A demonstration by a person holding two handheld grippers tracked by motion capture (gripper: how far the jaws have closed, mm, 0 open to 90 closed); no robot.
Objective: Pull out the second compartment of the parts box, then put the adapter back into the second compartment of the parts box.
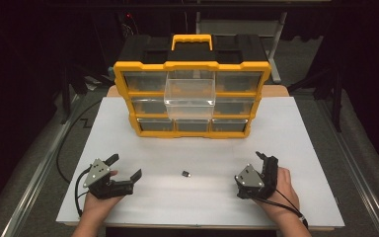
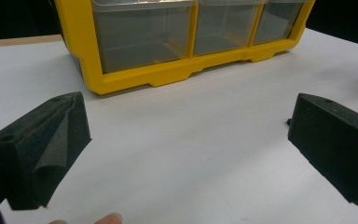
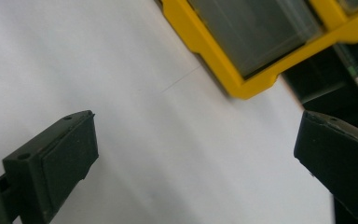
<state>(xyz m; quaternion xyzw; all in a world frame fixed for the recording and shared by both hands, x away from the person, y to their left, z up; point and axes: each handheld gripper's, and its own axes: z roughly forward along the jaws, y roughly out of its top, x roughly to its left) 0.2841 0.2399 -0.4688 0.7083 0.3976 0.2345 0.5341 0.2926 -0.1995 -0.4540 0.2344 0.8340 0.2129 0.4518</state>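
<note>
High view: two hands come in from the bottom edge, one at each near corner of the white table (image 1: 286, 128), each holding a claw. The left claw (image 1: 127, 166) sits at the near left, gripped from behind with the wrist low on the table, its grey plate tilted up and its jaws wide apart, pointing forward and toward the middle. The right claw (image 1: 262, 159) is at the near right, held more upright, the hand (image 1: 279, 190) wrapped round its outer side and a cable trailing back along the wrist; its jaws point away from the person toward the organiser (image 1: 192, 98), and from above their gap is hard to read. Between the two claws, a little nearer the left one and apart from both, a small dark part (image 1: 186, 173) lies alone on the table. Well beyond it stands the yellow organiser, with a clear drawer (image 1: 189, 96) pulled out of its middle column. Left gripper view shows its jaws spread wide over bare table, the organiser's bottom row ahead, and a fingertip (image 2: 108, 218) at the lower edge. Right gripper view is rolled sideways, its jaws also wide open, with the organiser's corner at the upper right
</note>
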